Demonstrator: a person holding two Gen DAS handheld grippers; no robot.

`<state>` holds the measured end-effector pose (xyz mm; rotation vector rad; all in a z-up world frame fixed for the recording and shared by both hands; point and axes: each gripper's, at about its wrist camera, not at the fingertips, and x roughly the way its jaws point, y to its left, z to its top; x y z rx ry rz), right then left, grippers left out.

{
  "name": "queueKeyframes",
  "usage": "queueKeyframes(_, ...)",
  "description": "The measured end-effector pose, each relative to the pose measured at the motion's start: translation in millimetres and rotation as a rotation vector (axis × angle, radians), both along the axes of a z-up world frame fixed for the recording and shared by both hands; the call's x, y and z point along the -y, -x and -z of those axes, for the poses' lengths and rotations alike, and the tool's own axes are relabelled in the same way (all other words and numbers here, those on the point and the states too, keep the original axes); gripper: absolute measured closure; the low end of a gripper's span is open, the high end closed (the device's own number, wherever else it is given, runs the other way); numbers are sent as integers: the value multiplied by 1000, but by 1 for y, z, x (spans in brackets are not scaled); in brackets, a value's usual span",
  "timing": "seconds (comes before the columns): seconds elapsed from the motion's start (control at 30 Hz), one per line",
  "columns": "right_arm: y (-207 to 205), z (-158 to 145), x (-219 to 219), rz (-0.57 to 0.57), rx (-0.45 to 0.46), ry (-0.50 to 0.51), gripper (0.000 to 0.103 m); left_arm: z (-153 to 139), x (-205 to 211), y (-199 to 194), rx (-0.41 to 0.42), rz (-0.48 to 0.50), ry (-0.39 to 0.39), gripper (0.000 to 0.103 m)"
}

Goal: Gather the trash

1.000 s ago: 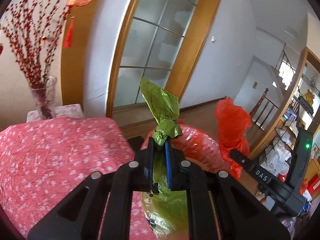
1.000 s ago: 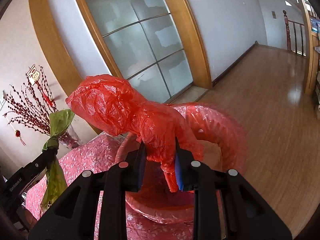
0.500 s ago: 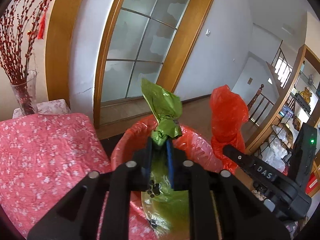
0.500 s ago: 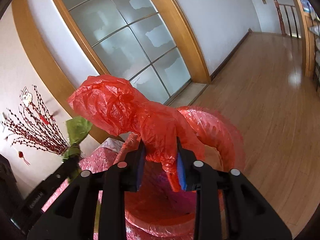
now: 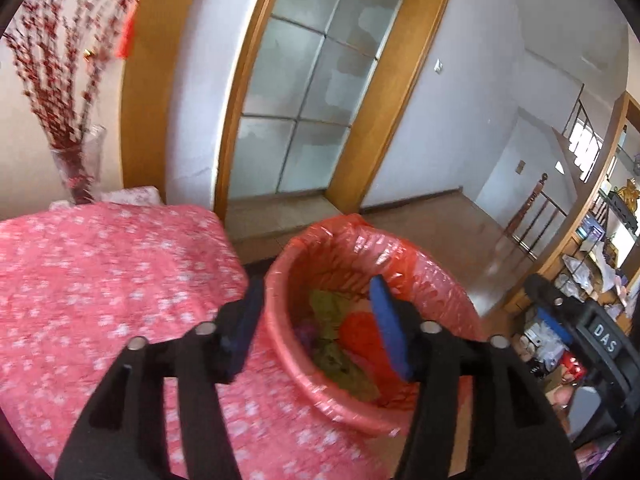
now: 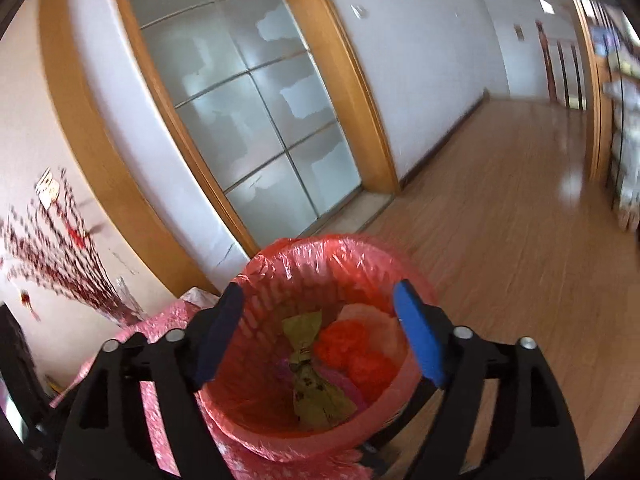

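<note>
I've got the left tool spread wide with nothing between its pads, over the near rim of the red-lined bin. My right tool is spread too, straddling the bin mouth. Down inside lie the green bag and the red bag, touching. The pink-clothed desk crowds the bin's left edge; open wood floor lies to the right.

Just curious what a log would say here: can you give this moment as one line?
left gripper: open, empty | right gripper: open, empty | green bag, red bag: inside bin | both grippers above bin
</note>
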<state>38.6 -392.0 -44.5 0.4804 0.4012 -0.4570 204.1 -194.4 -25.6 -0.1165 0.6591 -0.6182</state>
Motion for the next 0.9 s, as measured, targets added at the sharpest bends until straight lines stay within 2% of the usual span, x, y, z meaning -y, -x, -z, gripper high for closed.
queueKeyframes(0.03,6,-6,-13,8,-2,53,11,-2,-7,6,19,-10,-1,39)
queueKeyframes(0.13,17,-18,-41,9,6,152,3,-11,-35,27,85,-42,-19,28)
queueKeyframes(0.23,27,-24,-71,-20,-12,226,3,-18,-64,55,158,-102,-56,17)
queueKeyframes(0.33,40,-26,-95,-54,-13,260,2,-21,-89,80,217,-172,-97,12)
queueKeyframes(0.53,60,-19,-133,-115,-21,296,2,-24,-136,125,255,-298,-133,7)
queueKeyframes(0.7,80,-19,-161,-93,-29,398,2,-24,-164,160,268,-387,-174,7)
queueKeyframes(0.9,94,-18,-179,-87,-30,439,2,-28,-179,191,304,-472,-228,7)
